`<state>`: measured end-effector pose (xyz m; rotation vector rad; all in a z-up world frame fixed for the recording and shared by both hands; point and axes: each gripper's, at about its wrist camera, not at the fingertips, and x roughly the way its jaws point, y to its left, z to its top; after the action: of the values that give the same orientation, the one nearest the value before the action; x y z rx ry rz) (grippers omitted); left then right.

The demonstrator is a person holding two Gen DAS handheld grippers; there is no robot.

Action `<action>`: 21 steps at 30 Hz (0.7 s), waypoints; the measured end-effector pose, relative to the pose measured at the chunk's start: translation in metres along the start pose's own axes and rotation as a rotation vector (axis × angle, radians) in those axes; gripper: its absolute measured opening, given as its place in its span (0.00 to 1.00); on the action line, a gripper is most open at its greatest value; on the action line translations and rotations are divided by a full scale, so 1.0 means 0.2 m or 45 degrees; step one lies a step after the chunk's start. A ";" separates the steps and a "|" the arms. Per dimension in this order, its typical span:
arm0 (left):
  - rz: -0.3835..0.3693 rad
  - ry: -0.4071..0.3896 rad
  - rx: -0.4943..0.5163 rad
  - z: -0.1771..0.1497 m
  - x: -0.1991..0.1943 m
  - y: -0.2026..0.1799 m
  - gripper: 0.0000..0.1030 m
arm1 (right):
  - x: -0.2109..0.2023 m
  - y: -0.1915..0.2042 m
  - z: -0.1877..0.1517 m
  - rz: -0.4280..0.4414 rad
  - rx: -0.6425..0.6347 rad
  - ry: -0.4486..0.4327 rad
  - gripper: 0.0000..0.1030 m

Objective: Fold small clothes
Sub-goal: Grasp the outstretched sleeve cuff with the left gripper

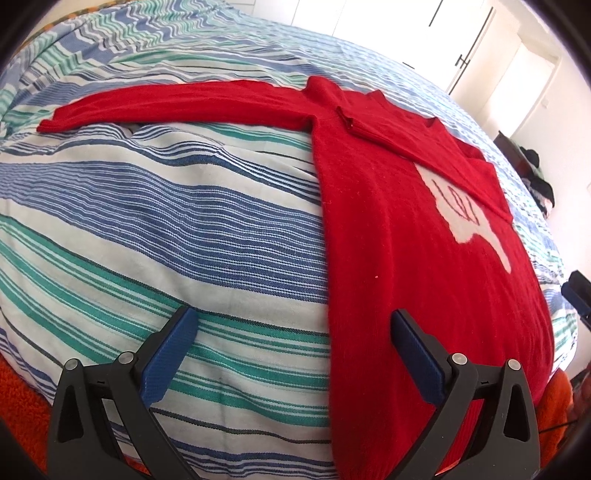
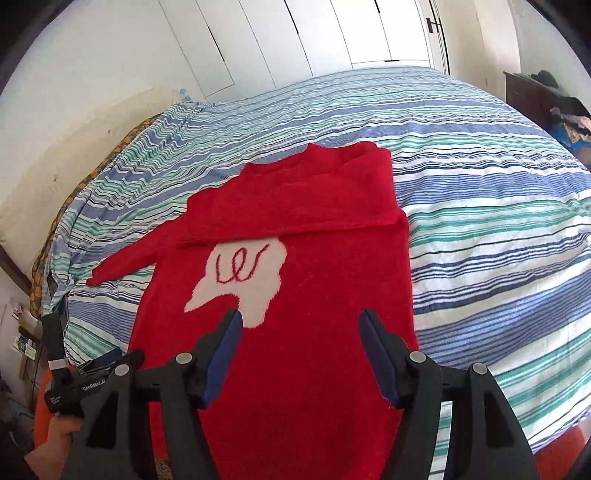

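The bed (image 2: 480, 206) fills both views, covered by a quilt striped in blue, green and white; white cupboard doors (image 2: 332, 33) stand behind it, and dark furniture piled with clothes (image 2: 554, 103) sits at the far right.

The red sweater (image 2: 295, 369) lies flat on the quilt, front up, its hem toward me and its collar (image 2: 314, 155) away. A white patch with a red scribble (image 2: 240, 280) marks the chest. One sleeve (image 2: 295, 218) is folded across the chest just above that patch, its cuff reaching the sweater's opposite side. The other sleeve (image 1: 166, 107) lies stretched straight out over the quilt, away from the body of the garment.

My left tool (image 1: 291, 321) hangs over the near edge of the bed with its jaws spread wide: one blue pad (image 1: 173, 354) over bare quilt, the other over the sweater's side edge. Nothing is between them.

My right tool (image 2: 301, 325) hangs above the lower half of the sweater, just below the white patch, with its jaws apart and empty. I cannot tell whether either tool touches the fabric.

In the right wrist view my left hand (image 2: 55, 439) shows at the lower left corner, gripping the handle of the left tool.
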<state>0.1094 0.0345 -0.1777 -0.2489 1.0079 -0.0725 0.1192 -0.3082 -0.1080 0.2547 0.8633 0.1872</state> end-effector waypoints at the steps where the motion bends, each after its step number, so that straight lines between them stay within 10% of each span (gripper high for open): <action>1: 0.002 0.001 0.003 0.00 0.00 0.00 0.99 | -0.02 0.03 -0.06 0.004 0.019 -0.017 0.63; 21: 0.042 0.101 0.096 0.00 0.02 -0.03 0.99 | -0.29 0.38 -0.19 0.005 -0.202 -0.052 0.65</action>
<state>0.1123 0.0282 -0.1786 -0.1612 1.0858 -0.0908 0.0493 -0.2460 -0.0675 0.1115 0.8028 0.2524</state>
